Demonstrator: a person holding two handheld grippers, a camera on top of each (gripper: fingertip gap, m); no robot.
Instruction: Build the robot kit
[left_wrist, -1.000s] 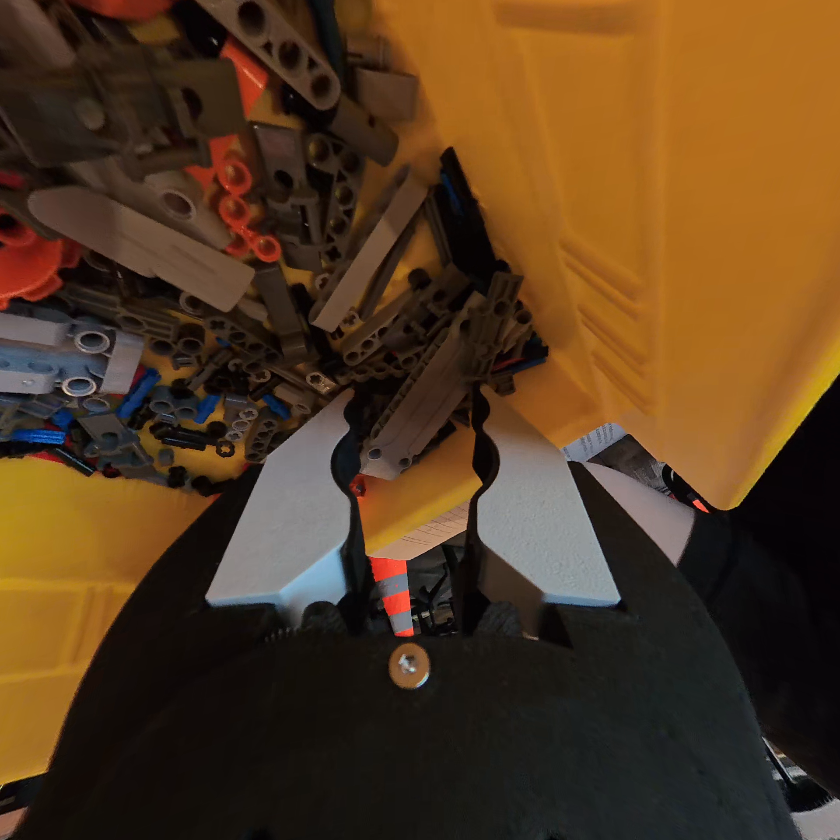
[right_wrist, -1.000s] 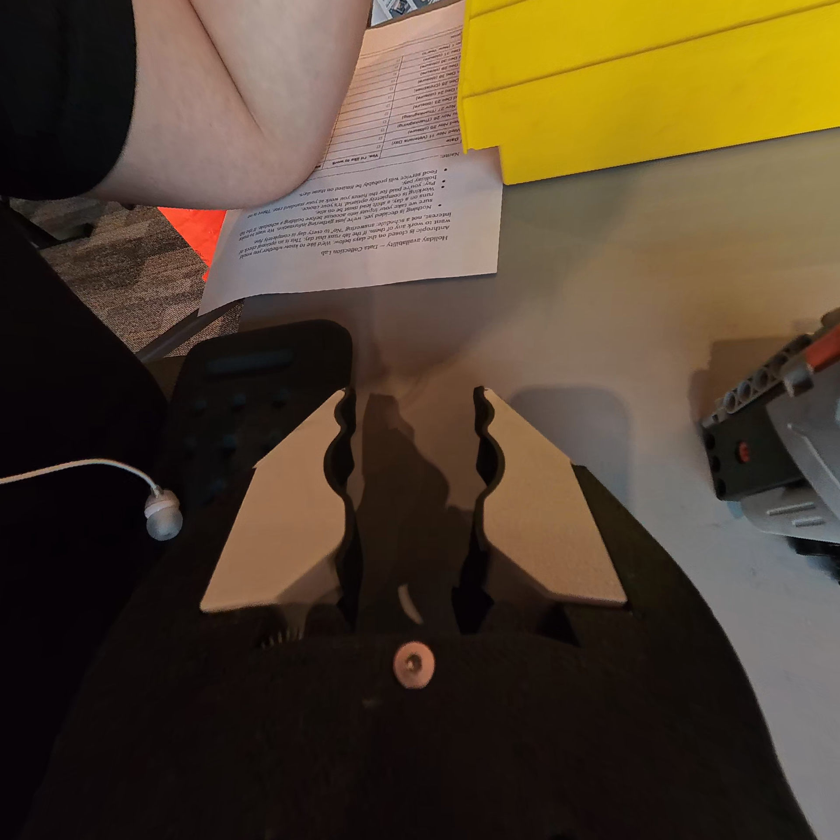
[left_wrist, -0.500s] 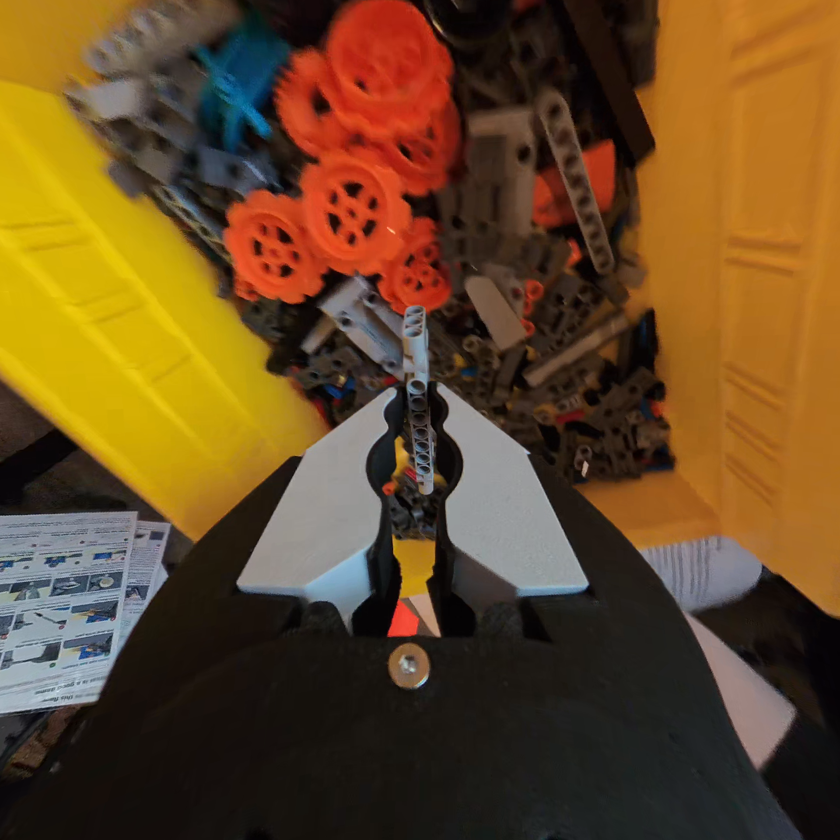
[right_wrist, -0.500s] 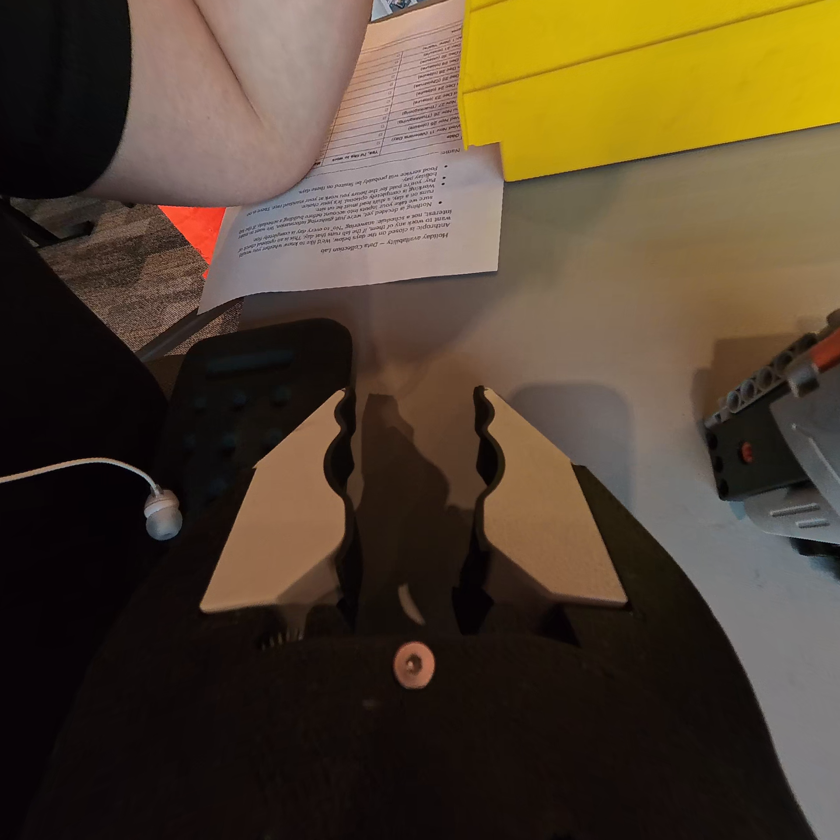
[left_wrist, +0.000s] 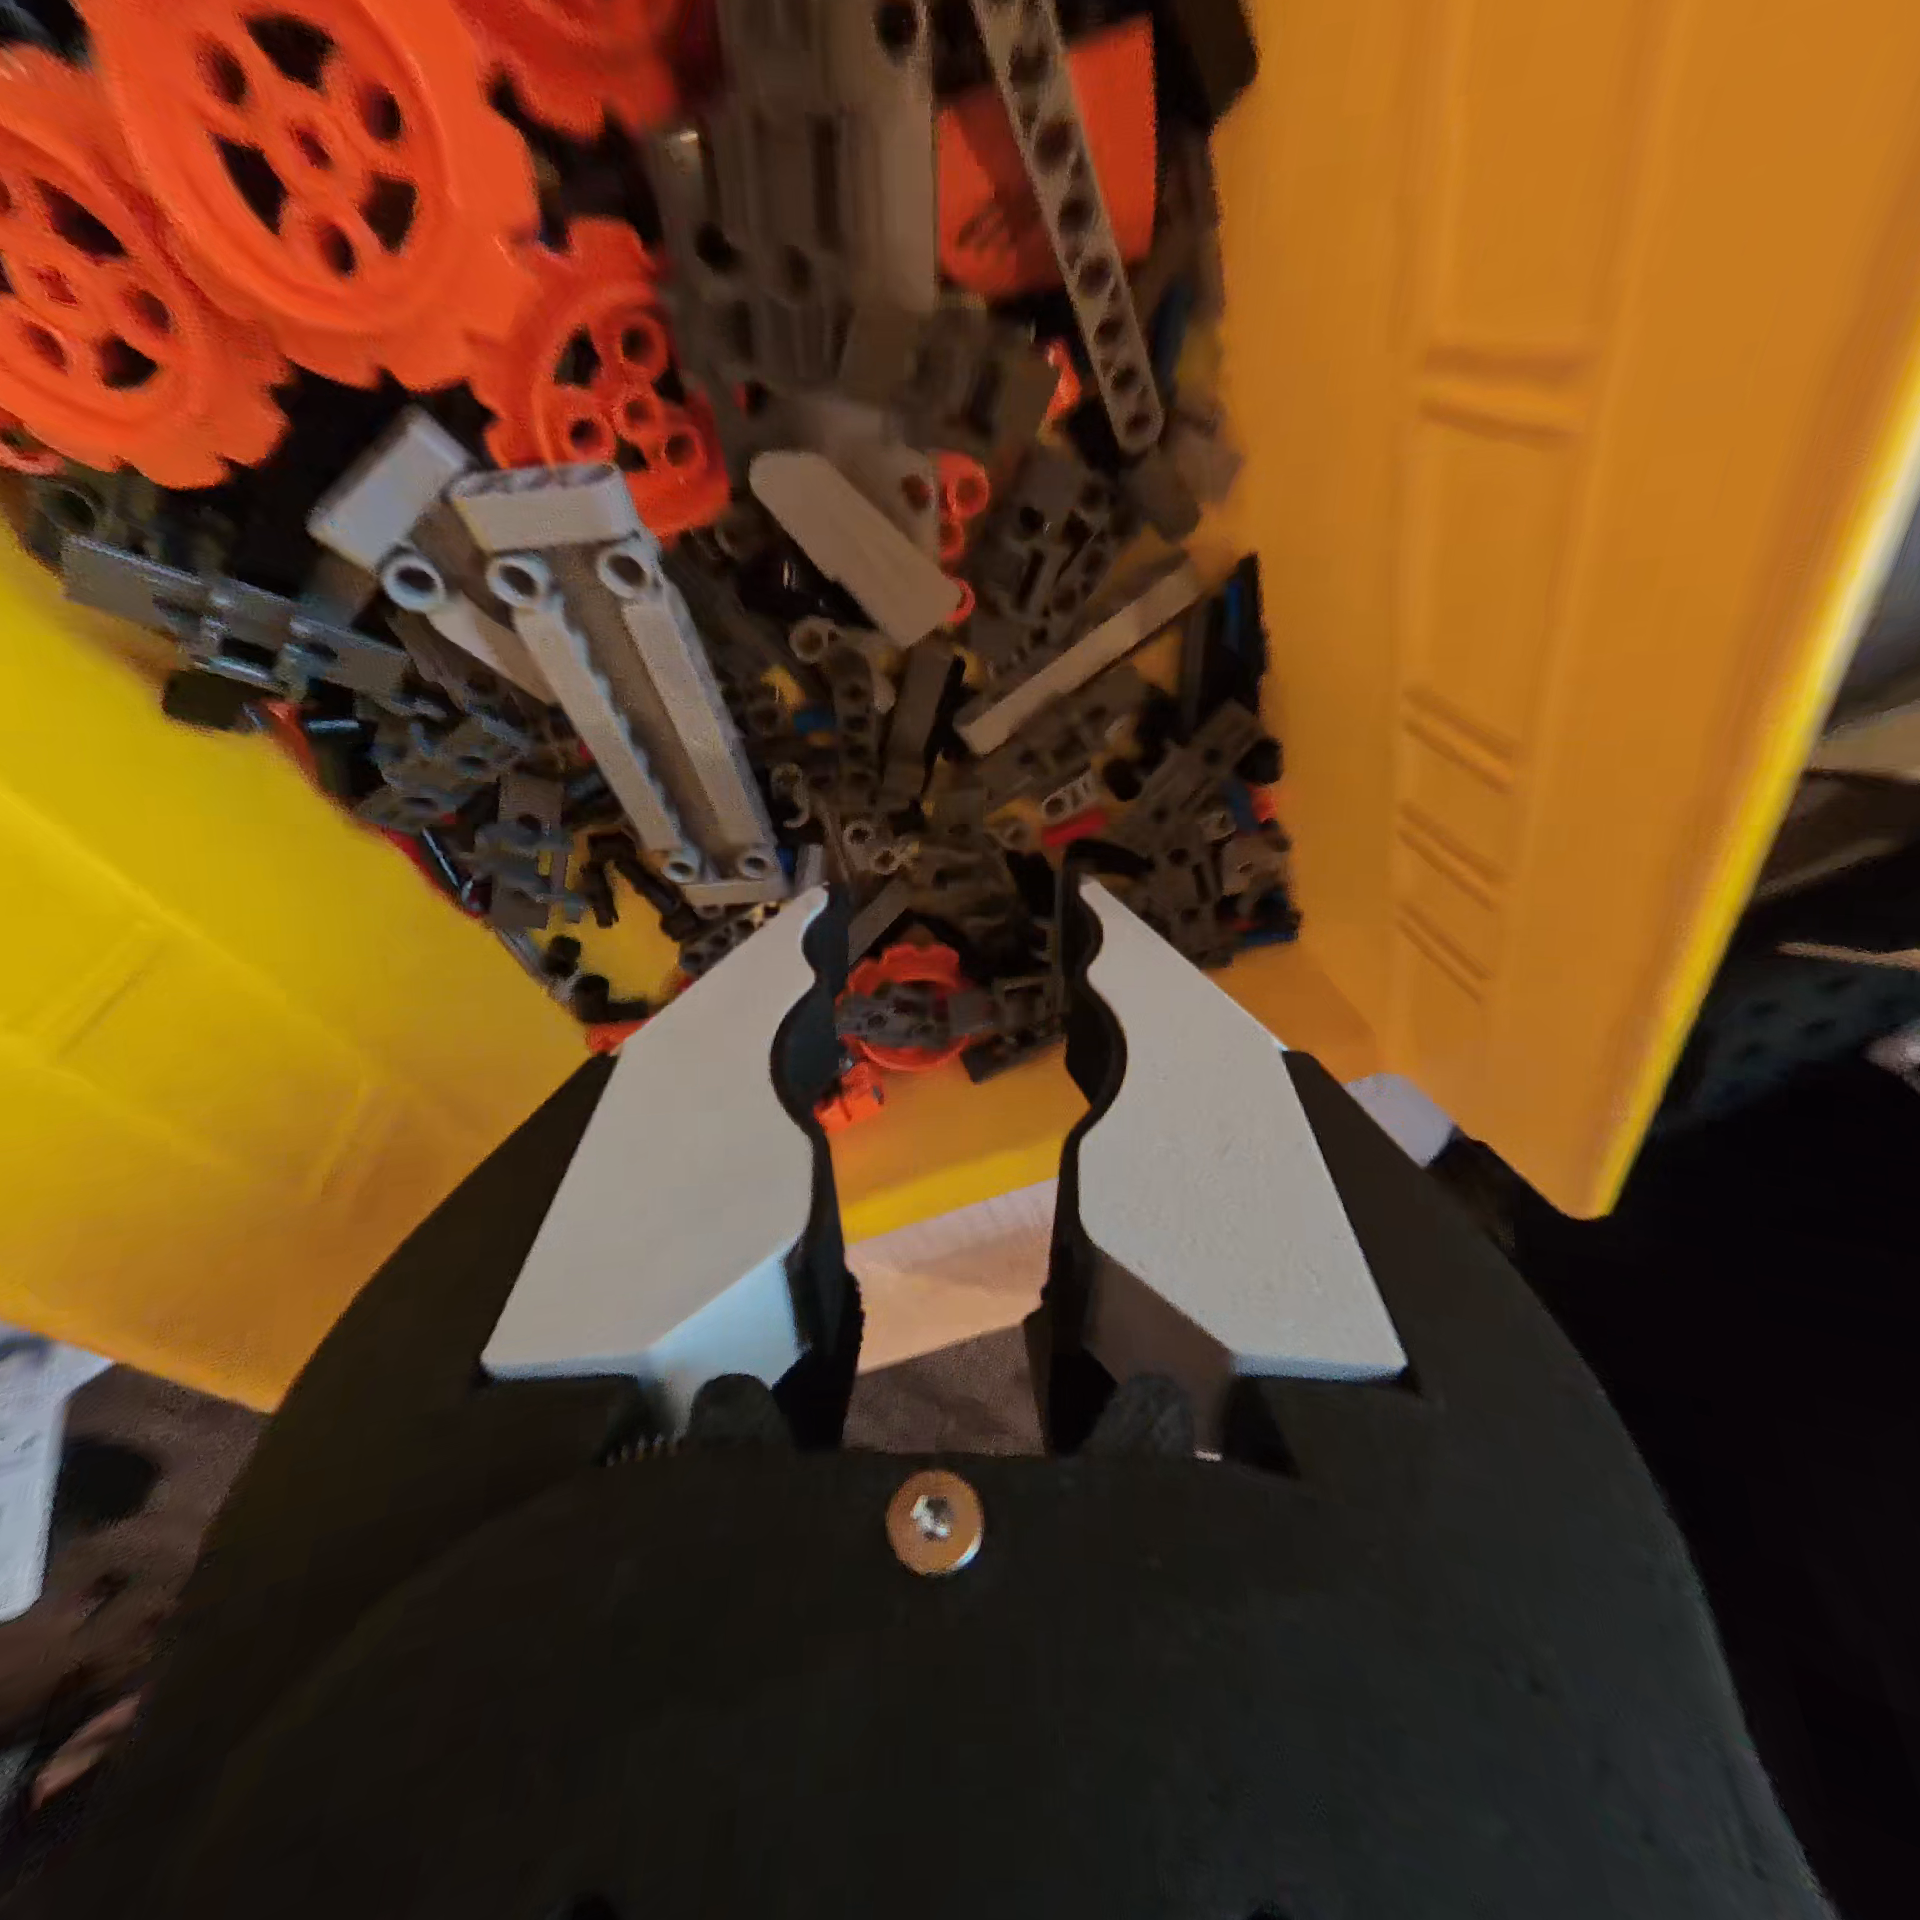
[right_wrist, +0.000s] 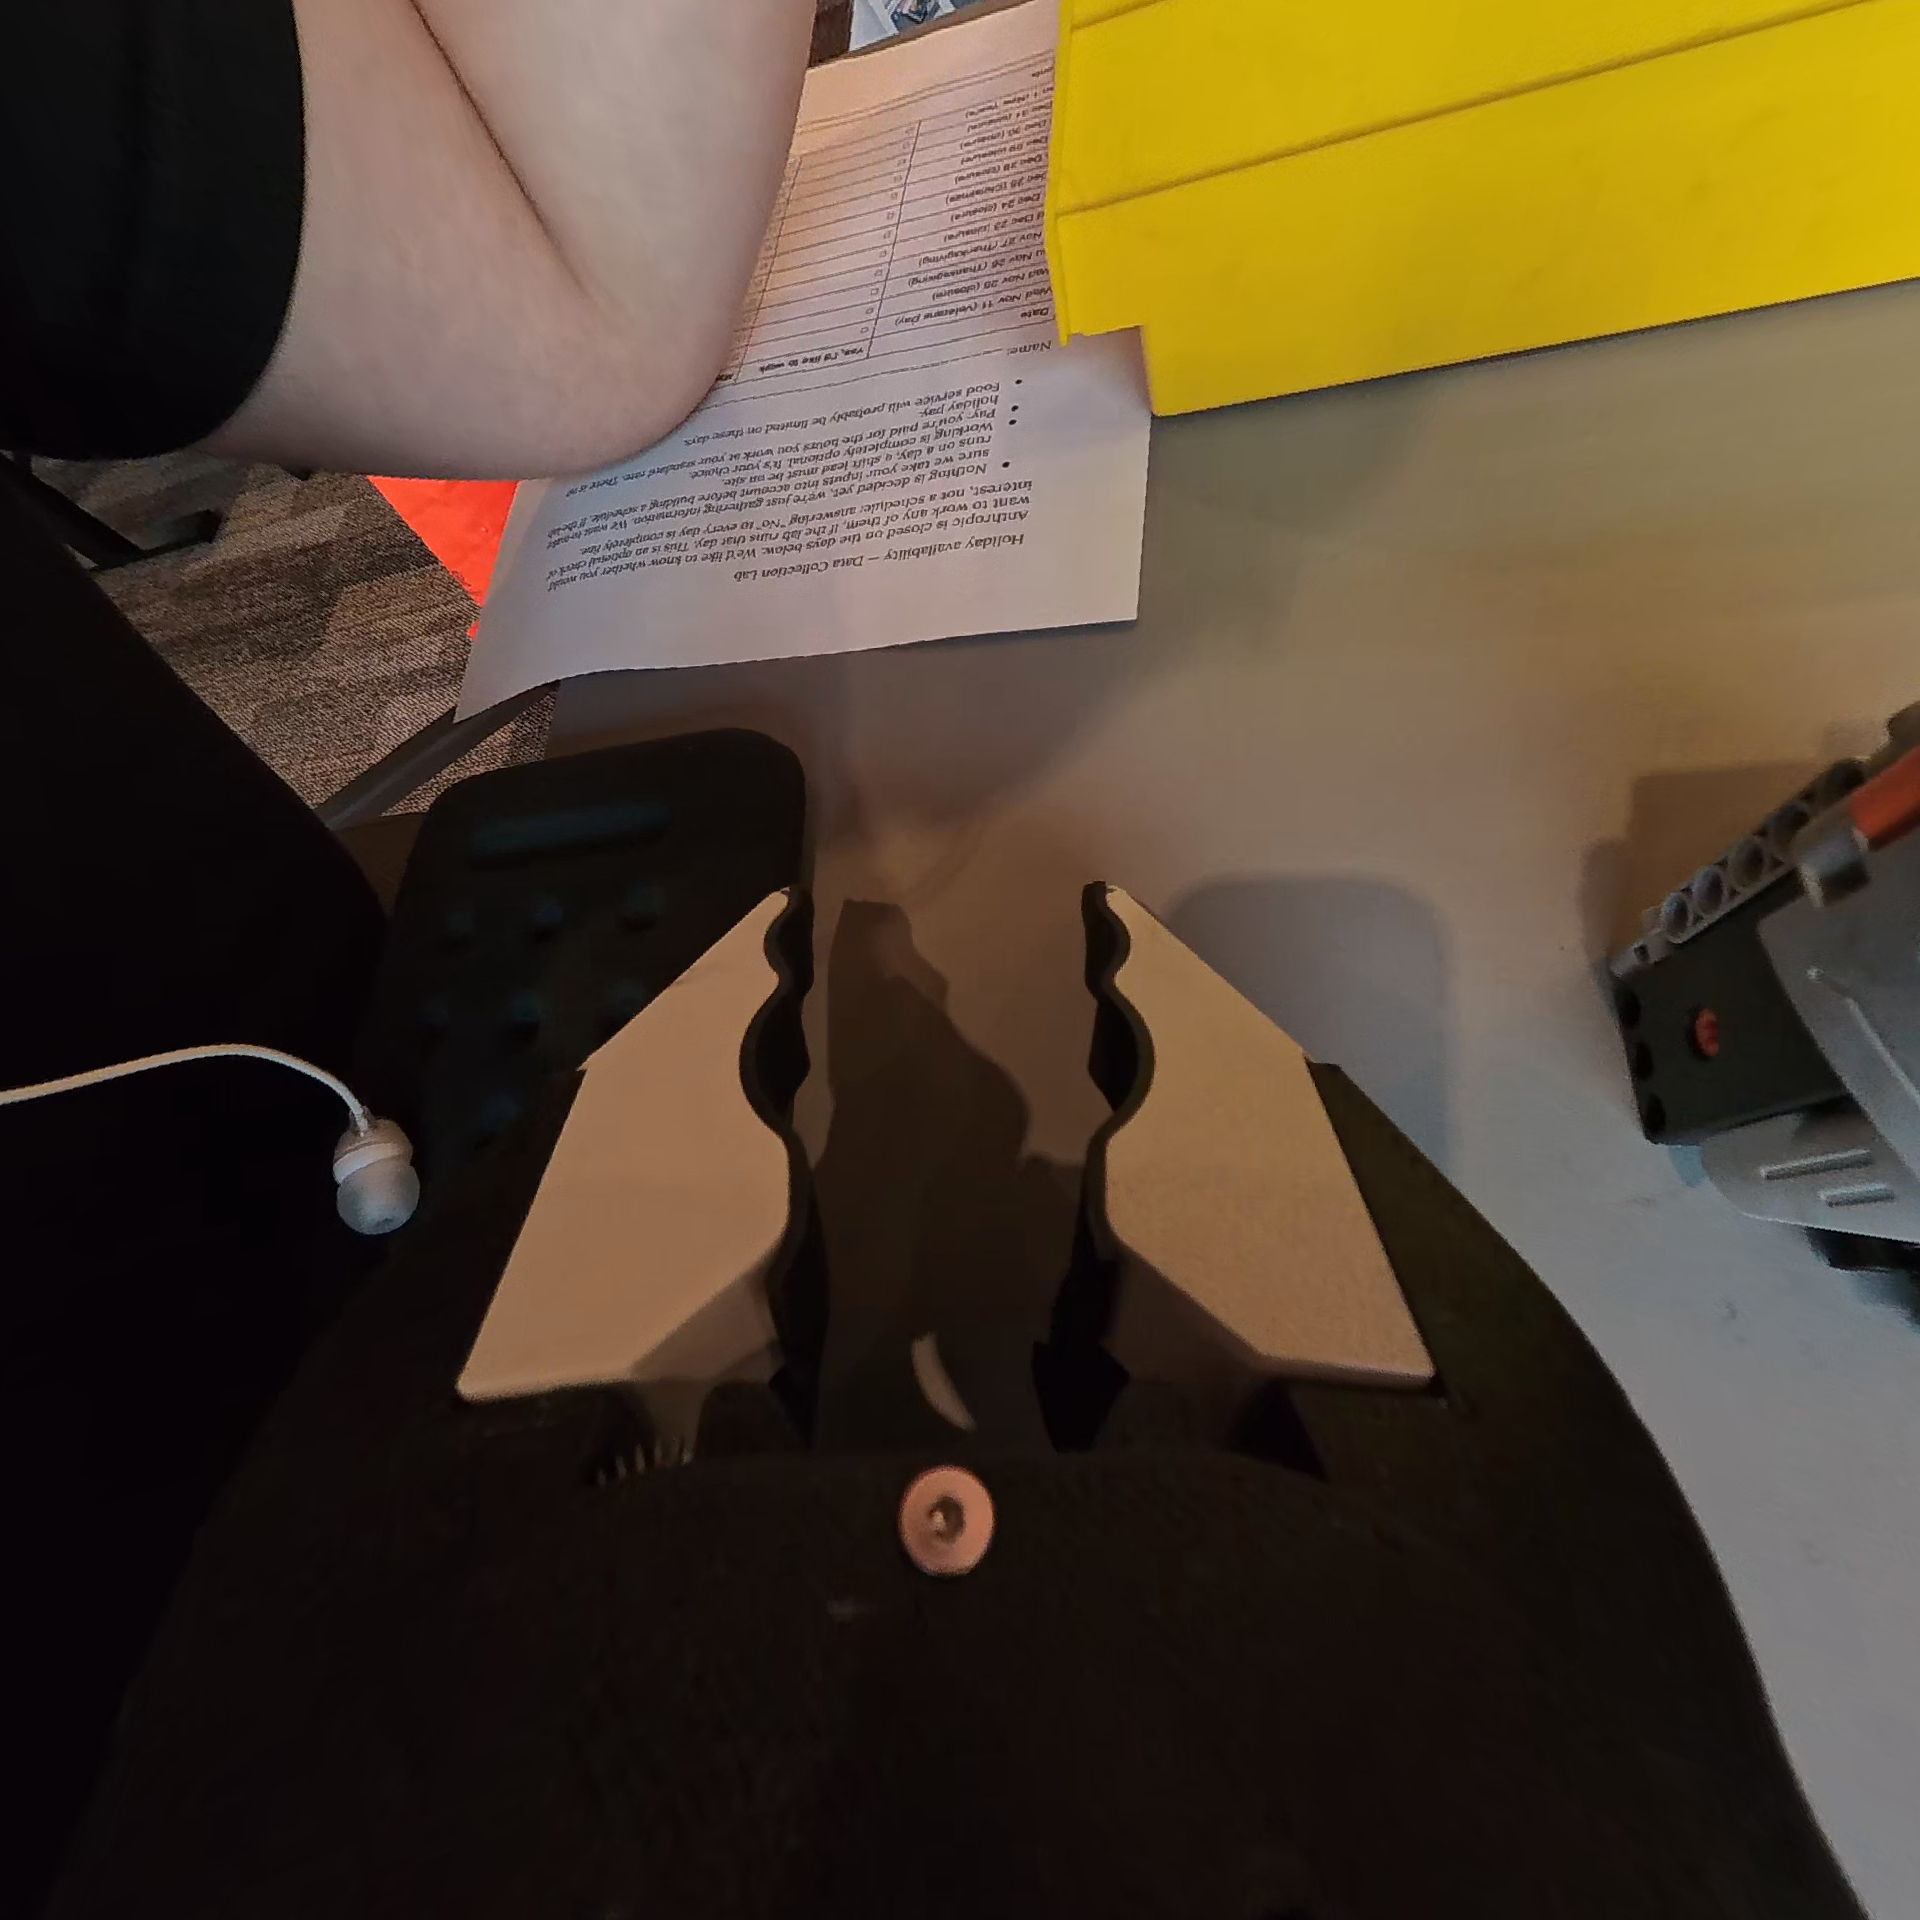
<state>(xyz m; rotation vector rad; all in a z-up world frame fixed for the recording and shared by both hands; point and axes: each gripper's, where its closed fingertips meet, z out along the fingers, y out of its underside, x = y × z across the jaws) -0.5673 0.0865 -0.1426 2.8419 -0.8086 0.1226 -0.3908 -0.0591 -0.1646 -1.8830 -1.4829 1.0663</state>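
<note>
My left gripper (left_wrist: 951, 904) is open and empty, hovering over the near corner of a yellow bin (left_wrist: 1538, 582) full of loose building-toy parts. Between its jaws lie a small orange ring gear (left_wrist: 909, 1003) and dark grey pins. A long light grey panel piece (left_wrist: 634, 707) lies just left of the tips. Large orange gear wheels (left_wrist: 281, 177) fill the bin's far left. A long grey holed beam (left_wrist: 1081, 218) leans at the far right. My right gripper (right_wrist: 945, 904) is open and empty above a grey table (right_wrist: 1455, 644).
In the right wrist view a printed sheet (right_wrist: 852, 499) lies under the yellow bin (right_wrist: 1475, 197). A grey and black built toy module (right_wrist: 1777, 1039) sits at the right. A person's bare arm (right_wrist: 499, 239) is at top left, a black remote-like device (right_wrist: 582, 935) and a white earbud (right_wrist: 374, 1184) at left.
Half a second ago my left gripper was shut on a thin grey holed beam; now it is open and empty and nearer the pile. The right gripper has barely moved.
</note>
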